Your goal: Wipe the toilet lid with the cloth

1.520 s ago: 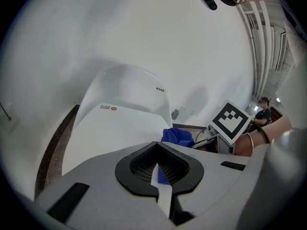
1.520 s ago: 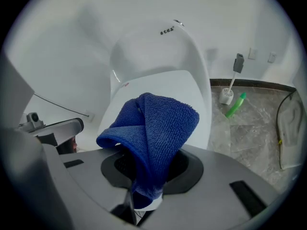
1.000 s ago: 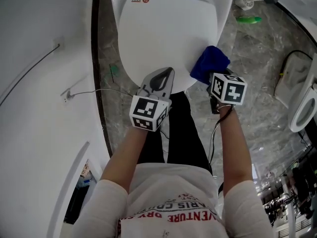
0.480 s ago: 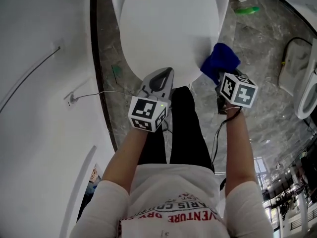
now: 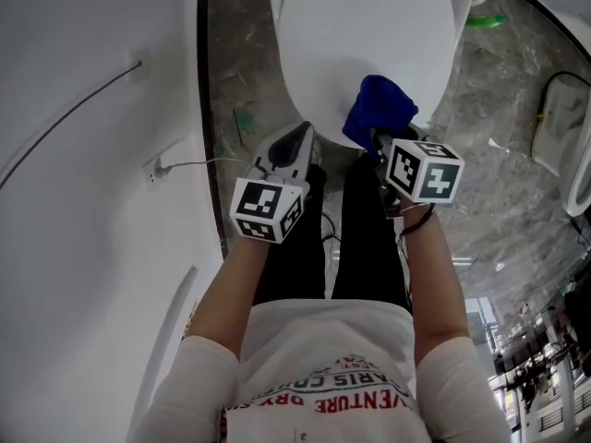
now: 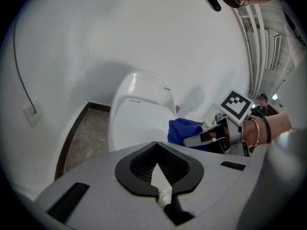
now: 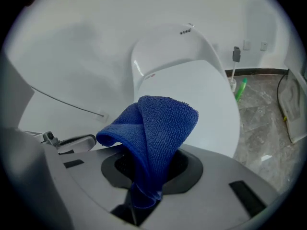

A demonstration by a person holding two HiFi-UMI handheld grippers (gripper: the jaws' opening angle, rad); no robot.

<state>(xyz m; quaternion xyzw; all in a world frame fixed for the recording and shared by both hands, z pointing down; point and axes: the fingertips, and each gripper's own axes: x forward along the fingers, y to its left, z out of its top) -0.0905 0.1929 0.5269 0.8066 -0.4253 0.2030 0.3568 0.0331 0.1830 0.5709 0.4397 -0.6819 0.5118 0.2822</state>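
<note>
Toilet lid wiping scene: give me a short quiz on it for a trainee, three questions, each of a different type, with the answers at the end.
1. True or false: the toilet lid is raised upright.
2. Multiple choice: the blue cloth is
A) hanging on a hook
B) clamped in the right gripper
C) folded on a shelf
3. Fill in the missing word: the jaws of the left gripper are ____ and hold nothing.

Key: 1 false, the lid is down; 2 B; 3 shut.
</note>
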